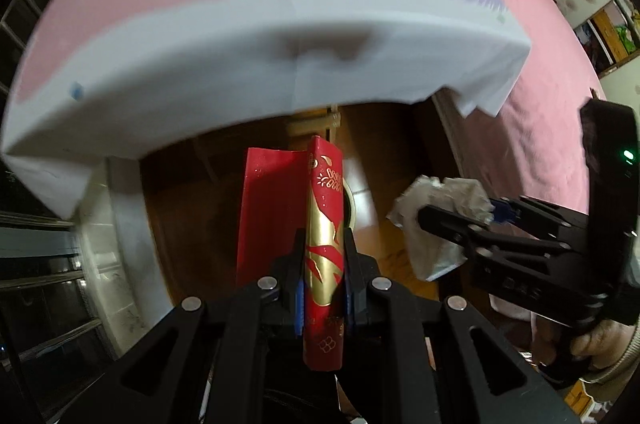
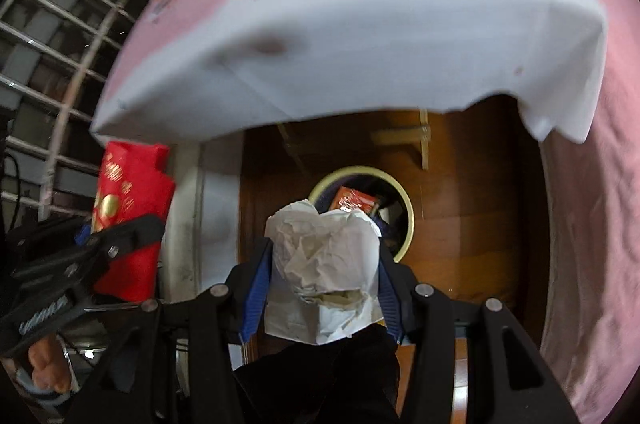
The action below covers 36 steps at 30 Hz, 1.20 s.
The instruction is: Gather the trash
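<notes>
In left jaws: red-gold folded packet point(image 1: 324, 244), creased.

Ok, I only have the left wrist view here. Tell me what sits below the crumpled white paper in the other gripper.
Observer: In the right wrist view a round bin with a pale yellow rim stands on the wooden floor, just beyond the crumpled white paper.
Operator: Say whether that bin is empty.
Observer: No, an orange-red wrapper and other dark bits lie inside.
Operator: Confirm the right gripper's hold.
Observer: The right gripper has the paper between its blue pads, which press both sides.
</notes>
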Tool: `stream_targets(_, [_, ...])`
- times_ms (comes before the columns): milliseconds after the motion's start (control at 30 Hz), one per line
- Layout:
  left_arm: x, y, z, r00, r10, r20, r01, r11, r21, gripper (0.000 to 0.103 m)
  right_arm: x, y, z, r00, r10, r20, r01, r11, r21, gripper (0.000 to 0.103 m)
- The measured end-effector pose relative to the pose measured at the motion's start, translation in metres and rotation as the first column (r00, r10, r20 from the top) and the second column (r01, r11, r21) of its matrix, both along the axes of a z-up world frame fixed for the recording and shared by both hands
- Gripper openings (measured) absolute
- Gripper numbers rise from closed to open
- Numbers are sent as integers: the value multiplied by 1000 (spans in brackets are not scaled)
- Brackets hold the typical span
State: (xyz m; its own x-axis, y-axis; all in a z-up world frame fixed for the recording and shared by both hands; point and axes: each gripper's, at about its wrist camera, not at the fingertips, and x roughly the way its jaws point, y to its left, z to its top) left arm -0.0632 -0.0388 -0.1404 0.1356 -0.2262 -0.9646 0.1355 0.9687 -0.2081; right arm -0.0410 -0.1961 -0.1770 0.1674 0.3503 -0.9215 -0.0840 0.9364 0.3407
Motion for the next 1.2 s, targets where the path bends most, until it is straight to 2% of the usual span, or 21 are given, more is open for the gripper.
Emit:
stream_targets(233, [15,2,-96,997,-42,-57,40,998,-45,13,15,10,-103,991,-118,-70,117,993,-17,50])
stream_targets(333, [25,4,-132,997,-50,-58,47,997,-60,21,20,10,-147,982,-165,-93,163,986,-28,52])
stream_targets(433, [33,4,-166,997,-55,-63,51,997,-66,37,25,10,-178,976,-189,-109,189,982,-15,56])
stream_targets(500, [40,4,-185,996,-53,-65,50,997,-54,57,28,10,-198,970,-206,-129,206,978,-12,58])
stream_targets(533, [42,5,-193,996,-54,-68,50,998,-47,62,31,9,-205,969,-210,-134,210,978,-12,63])
stream_targets(667, [51,9,-218,995,-47,-83,46,999,-21,80,37,13,-224,967,-220,-131,217,975,-39,68])
stream_targets(700, [52,11,-222,995,-45,-84,44,999,-10,84,38,14,-227,966,-220,-134,216,975,-45,68])
stream_targets(867, [54,23,-215,997,-30,-67,31,999,10,87,33,18,-218,970,-213,-116,206,976,-72,69])
stream_targets(1000, [53,30,-194,999,-15,-40,15,1000,8,93,36,19,-204,974,-203,-99,195,977,-81,75])
stream_targets(1200, [48,40,-150,1000,-1,-6,1,1000,25,94,33,23,-168,977,-198,-76,190,976,-106,77])
